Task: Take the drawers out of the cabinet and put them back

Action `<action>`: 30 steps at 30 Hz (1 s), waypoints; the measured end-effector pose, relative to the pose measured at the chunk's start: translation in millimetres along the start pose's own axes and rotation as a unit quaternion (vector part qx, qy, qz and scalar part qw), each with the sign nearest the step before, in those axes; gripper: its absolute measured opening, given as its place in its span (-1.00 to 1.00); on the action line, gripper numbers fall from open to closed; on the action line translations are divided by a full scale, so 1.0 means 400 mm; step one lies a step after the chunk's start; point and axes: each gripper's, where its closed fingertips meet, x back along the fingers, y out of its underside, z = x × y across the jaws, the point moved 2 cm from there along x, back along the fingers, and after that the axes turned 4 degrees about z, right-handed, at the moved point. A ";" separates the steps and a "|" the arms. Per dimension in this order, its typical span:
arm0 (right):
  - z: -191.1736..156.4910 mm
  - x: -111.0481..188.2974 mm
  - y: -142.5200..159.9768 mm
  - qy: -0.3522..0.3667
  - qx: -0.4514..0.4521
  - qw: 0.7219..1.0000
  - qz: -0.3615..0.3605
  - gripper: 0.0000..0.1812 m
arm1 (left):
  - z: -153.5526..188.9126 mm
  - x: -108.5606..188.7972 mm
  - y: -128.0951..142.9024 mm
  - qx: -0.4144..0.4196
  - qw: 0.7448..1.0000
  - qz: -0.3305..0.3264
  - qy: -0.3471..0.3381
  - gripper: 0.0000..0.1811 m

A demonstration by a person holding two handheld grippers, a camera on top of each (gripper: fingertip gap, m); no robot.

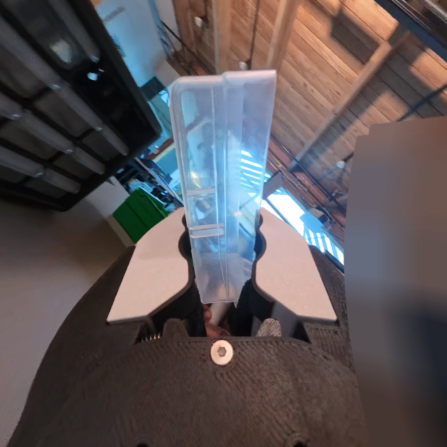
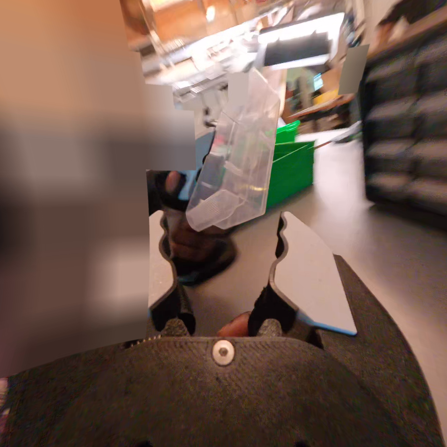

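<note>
Drawer (image 1: 219, 183) of clear plastic, clamped between the pale fingers of the left gripper (image 1: 221, 232), standing on end and lifted off the grey tabletop (image 1: 36, 254). Seen again from the right wrist view (image 2: 242, 154), tilted, up in the air ahead of the right gripper (image 2: 221, 232) and apart from it. Right gripper spread wide, gripping nothing, one finger (image 2: 312, 278) plain to see, the other partly lost under a blurred patch. Black cabinet (image 1: 55, 116) at upper left of the left wrist view, rows of translucent drawers seated in its slots, well apart from the lifted drawer. Same cabinet (image 2: 406, 130) along the right edge of the right wrist view, smeared by motion. Green bin (image 1: 137, 215) on the table beyond the left gripper; in the right wrist view (image 2: 292, 167) directly behind the held drawer. Wooden plank ceiling (image 1: 314, 60) overhead. Bare fingertip (image 2: 233, 325) showing at the base of the right gripper's fingers. Background shelving too blurred to make out.
</note>
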 end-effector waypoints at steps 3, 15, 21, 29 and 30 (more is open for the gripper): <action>0.009 0.033 -0.017 0.133 0.414 0.898 -0.061 -0.13 | -0.031 0.013 -0.021 0.012 0.999 0.009 -0.045 -0.44; -0.012 -0.024 0.013 0.094 0.843 0.503 -0.166 -0.79 | -0.053 0.012 -0.003 0.078 0.995 -0.007 -0.065 -0.44; -0.009 -0.029 0.018 0.113 0.853 0.484 -0.161 -0.82 | -0.045 0.013 -0.011 0.038 0.997 -0.020 -0.058 -0.43; -0.001 0.014 -0.068 0.179 0.783 0.570 -0.174 -0.83 | 0.007 0.047 -0.159 -0.273 0.951 -0.094 -0.108 -0.36; 0.007 0.023 -0.075 0.186 0.773 0.576 -0.187 -0.83 | 0.005 0.048 -0.193 -0.346 0.921 -0.115 -0.137 -0.72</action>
